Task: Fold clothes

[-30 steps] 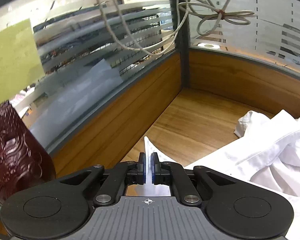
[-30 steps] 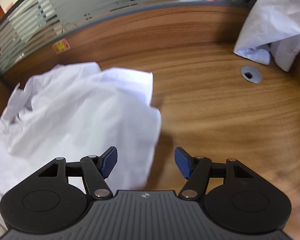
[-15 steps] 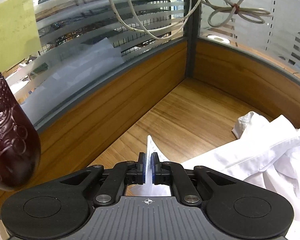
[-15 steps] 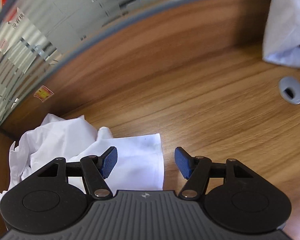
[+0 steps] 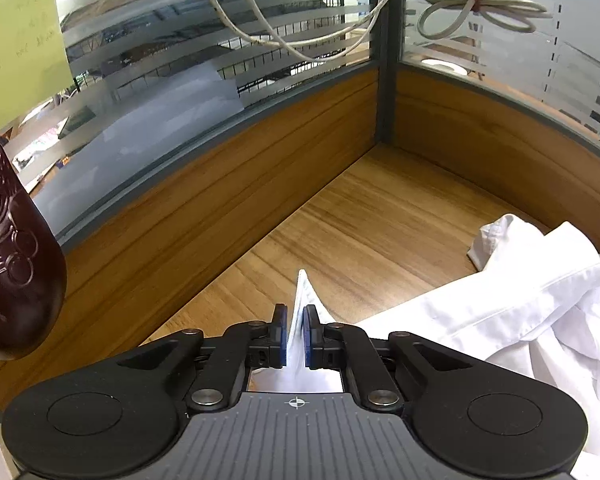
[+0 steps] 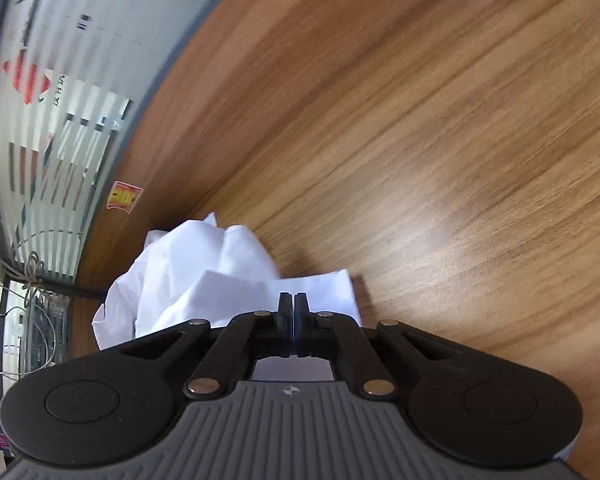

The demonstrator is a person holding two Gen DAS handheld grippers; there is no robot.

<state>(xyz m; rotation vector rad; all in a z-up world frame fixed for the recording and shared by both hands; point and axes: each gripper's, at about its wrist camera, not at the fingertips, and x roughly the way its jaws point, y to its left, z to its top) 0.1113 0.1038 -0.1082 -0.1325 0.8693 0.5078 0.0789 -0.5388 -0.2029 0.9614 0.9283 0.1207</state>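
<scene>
On the wooden counter [image 5: 380, 216], bounded by wood-and-frosted-glass partitions [image 5: 188, 92], a crumpled white garment [image 5: 540, 304] is spread toward the corner. A dark red carved vase [image 5: 12, 264] is placed at the left edge. Grey cables [image 5: 472, 4] are hung over the glass. Left hand-held gripper [image 5: 295, 328]: pressed together on a white cloth corner. Right hand-held gripper [image 6: 293, 312]: pressed together at the garment [image 6: 204, 272] edge; whether cloth is pinched cannot be told.
</scene>
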